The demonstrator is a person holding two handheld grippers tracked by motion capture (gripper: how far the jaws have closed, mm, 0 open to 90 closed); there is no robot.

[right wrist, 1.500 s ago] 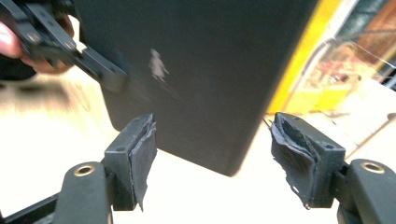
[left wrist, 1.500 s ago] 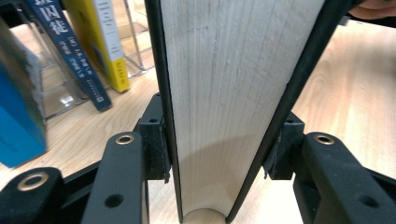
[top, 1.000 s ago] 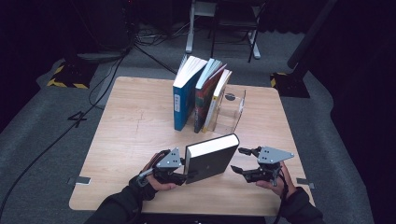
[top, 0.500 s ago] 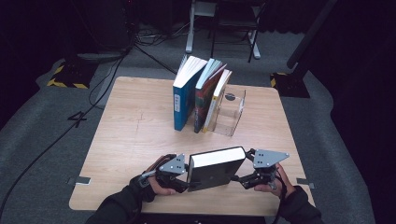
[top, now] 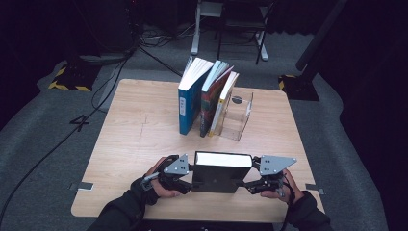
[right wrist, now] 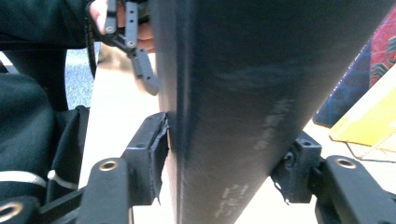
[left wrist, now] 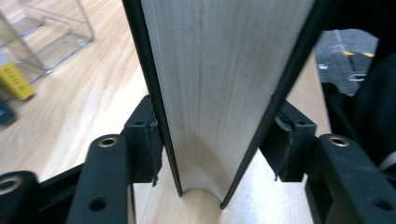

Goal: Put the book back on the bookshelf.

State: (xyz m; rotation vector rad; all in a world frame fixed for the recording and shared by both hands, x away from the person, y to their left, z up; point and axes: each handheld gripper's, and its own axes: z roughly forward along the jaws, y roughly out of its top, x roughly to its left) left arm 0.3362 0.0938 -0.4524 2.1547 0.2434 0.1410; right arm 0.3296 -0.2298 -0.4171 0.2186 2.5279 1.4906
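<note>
A black hardcover book [top: 221, 172] stands on edge near the table's front edge, white page block up. My left gripper [top: 188, 182] clamps its left end and my right gripper [top: 249, 184] clamps its right end. In the left gripper view the cream page edge of the book [left wrist: 219, 79] runs up between the jaws, with my left gripper [left wrist: 217, 140] shut and both pads pressed on the covers. In the right gripper view the dark spine of the book [right wrist: 261, 93] sits between the jaws, and my right gripper [right wrist: 229, 154] is shut on it.
At the back of the wooden table [top: 139, 144], a blue book [top: 189, 103], a dark red book [top: 211, 98] and a yellow-edged book [top: 224, 103] lean against a clear acrylic bookend [top: 239, 115]. Bare wood lies left and right of them.
A second ago only the left gripper held the book, tilted, with the right gripper apart and open. The book has come level and lower, and the right gripper has shut on its right end.
</note>
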